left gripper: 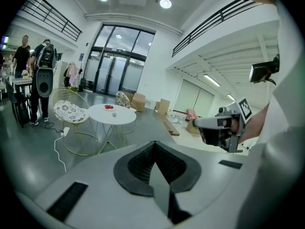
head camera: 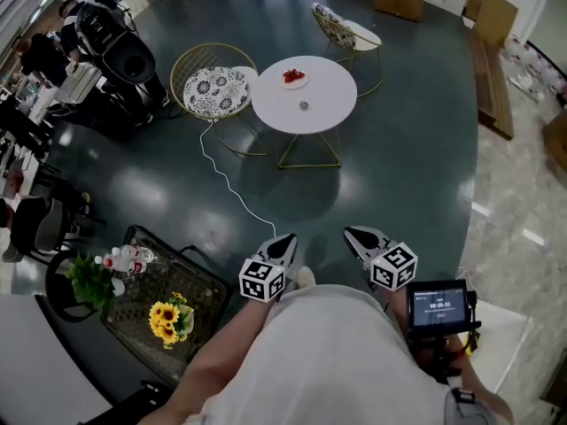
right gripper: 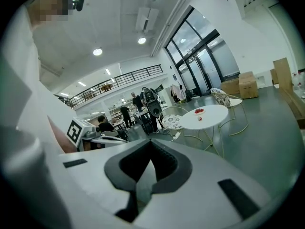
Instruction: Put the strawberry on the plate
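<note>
Well ahead of the left tool [head camera: 283,241] and right tool [head camera: 358,235], both closed and empty, the counter [head camera: 323,104] should be approached squarely first.

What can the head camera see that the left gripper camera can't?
Only the head view shows the sunflowers and the bottles down near the person. Only the left gripper view shows the ceiling lights, the tall glass doors and the balcony railing. Both show the round white table, the red fruit on its plate, the patterned chair, the white cable on the floor and the right gripper.
</note>
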